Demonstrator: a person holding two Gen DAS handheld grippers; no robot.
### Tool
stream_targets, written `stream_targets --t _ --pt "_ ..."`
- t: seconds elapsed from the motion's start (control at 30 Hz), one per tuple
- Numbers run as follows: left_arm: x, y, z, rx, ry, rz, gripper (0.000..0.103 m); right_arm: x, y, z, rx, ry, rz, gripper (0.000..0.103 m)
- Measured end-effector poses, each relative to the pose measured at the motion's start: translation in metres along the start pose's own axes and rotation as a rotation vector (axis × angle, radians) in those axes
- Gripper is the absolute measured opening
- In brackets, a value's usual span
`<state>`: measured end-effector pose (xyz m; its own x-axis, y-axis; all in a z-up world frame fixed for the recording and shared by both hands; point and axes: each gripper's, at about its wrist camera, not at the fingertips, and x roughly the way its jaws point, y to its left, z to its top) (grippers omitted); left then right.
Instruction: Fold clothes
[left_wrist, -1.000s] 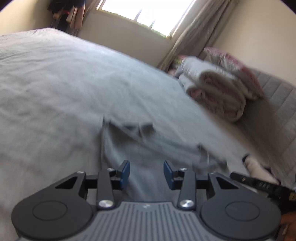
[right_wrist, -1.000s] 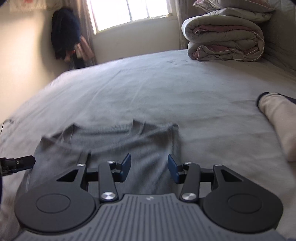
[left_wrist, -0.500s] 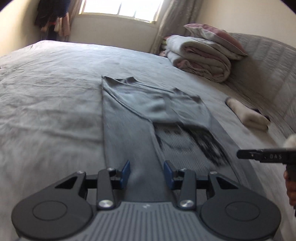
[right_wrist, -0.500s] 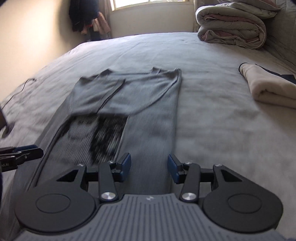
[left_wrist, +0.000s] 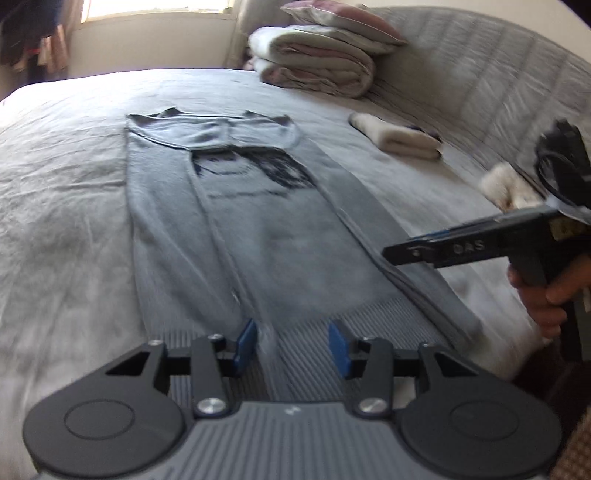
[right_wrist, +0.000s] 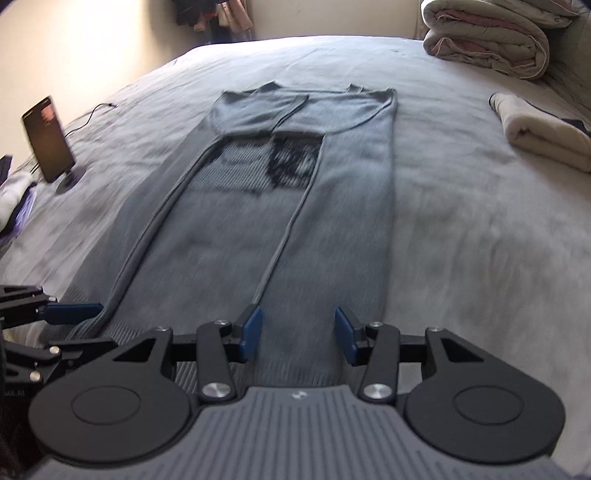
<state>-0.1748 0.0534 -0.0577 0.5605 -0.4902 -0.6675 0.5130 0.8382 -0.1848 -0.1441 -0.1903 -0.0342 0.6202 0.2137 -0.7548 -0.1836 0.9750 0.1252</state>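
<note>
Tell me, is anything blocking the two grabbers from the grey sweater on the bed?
Nothing visible is. The left gripper and right gripper are both open, right at the bottom hem of the grey sweater. The folded cream towel lies off to the side.

sweater (left_wrist: 280, 236) (right_wrist: 295, 229): grey knit, dark chest pattern | state: both sides and sleeves folded inward, long narrow strip | pose: flat | place: bed (left_wrist: 66, 221), ribbed hem nearest

Both grippers have pulled back from the sweater's (right_wrist: 317, 206) collar to its ribbed hem; the left gripper (left_wrist: 291, 345) and right gripper (right_wrist: 298, 334) now hang open there.
</note>
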Motion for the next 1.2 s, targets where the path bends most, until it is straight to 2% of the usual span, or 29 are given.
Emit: stream_targets --t 0.1,0.33,0.57,0.63,0.73,0.87,0.97,1.07,1.13,1.2 --pt "-0.014 -0.010 -0.011 0.022 0.004 -0.009 0.048 -0.013 0.006 -0.016 0.000 -0.004 0.010 0.048" --pt "-0.047 -0.008 -0.025 -0.009 0.001 -0.109 0.048 -0.044 0.009 -0.045 0.013 0.016 0.065 0.048" --pt "-0.061 0.029 -0.011 -0.125 -0.050 -0.031 0.047 -0.061 0.011 -0.041 0.043 -0.003 0.153 0.048" --pt "-0.055 0.043 -0.007 -0.178 -0.026 -0.008 0.039 -0.062 0.013 -0.039 0.048 -0.019 0.147 0.048" --pt "-0.048 0.063 -0.007 -0.254 0.019 0.012 0.037 -0.060 0.004 -0.037 0.062 -0.006 0.123 0.048" --pt "-0.038 0.091 -0.010 -0.343 0.095 -0.040 0.037 -0.059 -0.018 -0.034 0.068 0.045 0.111 0.046" --pt "-0.029 0.109 -0.009 -0.399 0.141 -0.108 0.037 -0.054 -0.037 -0.034 0.102 0.084 0.145 0.046" --pt "-0.018 0.124 -0.007 -0.446 0.185 -0.196 0.037 -0.046 -0.059 -0.036 0.189 0.126 0.227 0.046" --pt "-0.009 0.134 -0.008 -0.500 0.213 -0.265 0.037 -0.036 -0.075 -0.039 0.276 0.174 0.305 0.040" --pt "0.001 0.143 -0.010 -0.560 0.242 -0.345 0.037 -0.025 -0.089 -0.043 0.376 0.210 0.378 0.038"
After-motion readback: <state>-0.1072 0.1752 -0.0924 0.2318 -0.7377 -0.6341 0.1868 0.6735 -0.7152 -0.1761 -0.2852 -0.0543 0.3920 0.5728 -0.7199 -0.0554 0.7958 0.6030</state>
